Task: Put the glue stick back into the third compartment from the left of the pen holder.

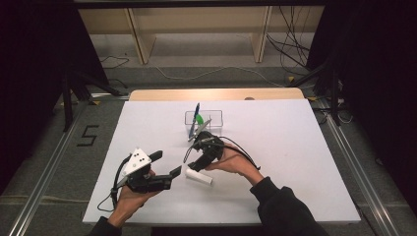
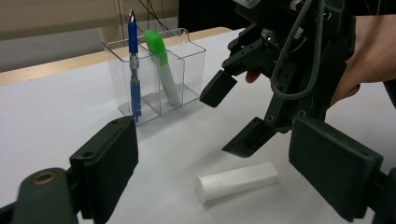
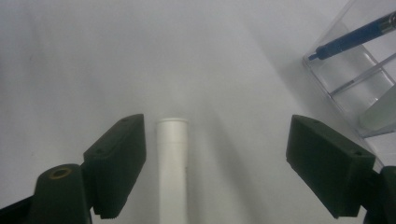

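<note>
R gripper [image 3: 212, 172] jaws wide open, straddling the tube [image 3: 172, 172], nothing pinched yet. L gripper [image 2: 215, 172] also open, empty, just beside. Tube lies flat on the table [image 1: 295, 162], near the clear holder [image 1: 203, 123]. Looks light, stiff, smooth plastic, may roll; grab mid-body across its width.

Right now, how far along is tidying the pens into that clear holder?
Done: blue pen and green marker stand in the clear holder. In hand: right gripper open astride the white tube, not gripping it. Left: grasp it and put it in.
</note>
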`<action>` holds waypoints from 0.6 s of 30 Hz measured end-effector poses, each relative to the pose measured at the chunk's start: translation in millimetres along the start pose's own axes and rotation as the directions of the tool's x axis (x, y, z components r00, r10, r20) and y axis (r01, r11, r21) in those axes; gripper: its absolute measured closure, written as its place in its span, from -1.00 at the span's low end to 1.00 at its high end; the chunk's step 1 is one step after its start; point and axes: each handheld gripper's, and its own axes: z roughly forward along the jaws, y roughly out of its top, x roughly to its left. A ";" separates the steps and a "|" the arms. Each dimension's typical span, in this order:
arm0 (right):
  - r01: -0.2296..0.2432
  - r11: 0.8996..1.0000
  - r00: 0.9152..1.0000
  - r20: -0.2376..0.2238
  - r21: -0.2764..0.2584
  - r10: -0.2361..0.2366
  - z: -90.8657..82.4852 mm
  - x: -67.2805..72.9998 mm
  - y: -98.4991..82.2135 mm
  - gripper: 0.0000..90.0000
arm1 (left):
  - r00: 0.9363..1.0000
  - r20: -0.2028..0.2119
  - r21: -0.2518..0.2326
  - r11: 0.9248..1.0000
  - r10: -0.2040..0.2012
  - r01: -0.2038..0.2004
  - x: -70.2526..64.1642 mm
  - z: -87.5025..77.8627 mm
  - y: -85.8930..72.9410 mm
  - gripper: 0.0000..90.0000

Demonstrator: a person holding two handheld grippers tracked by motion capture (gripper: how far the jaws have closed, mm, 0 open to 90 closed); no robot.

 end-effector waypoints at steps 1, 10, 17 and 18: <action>0.001 1.000 1.000 -0.001 0.004 -0.001 0.1 0.0 -0.1 -0.53 | 1.000 0.000 0.000 1.000 0.002 -0.002 0.2 0.0 0.1 -0.66; 0.017 1.000 1.000 -0.017 0.025 -0.016 5.5 2.4 0.0 -0.51 | 1.000 -0.006 -0.003 1.000 -0.007 0.007 0.8 -0.3 -0.5 -0.66; 0.027 0.998 0.999 -0.024 0.055 -0.026 11.3 5.7 -0.9 -0.48 | 1.000 -0.009 -0.005 1.000 -0.006 0.006 -0.2 -0.9 -0.1 -0.66; 0.028 0.998 0.999 -0.025 0.058 -0.027 12.1 6.1 -1.2 -0.47 | 1.000 -0.008 -0.004 1.000 -0.004 0.004 0.0 -1.3 -0.4 -0.66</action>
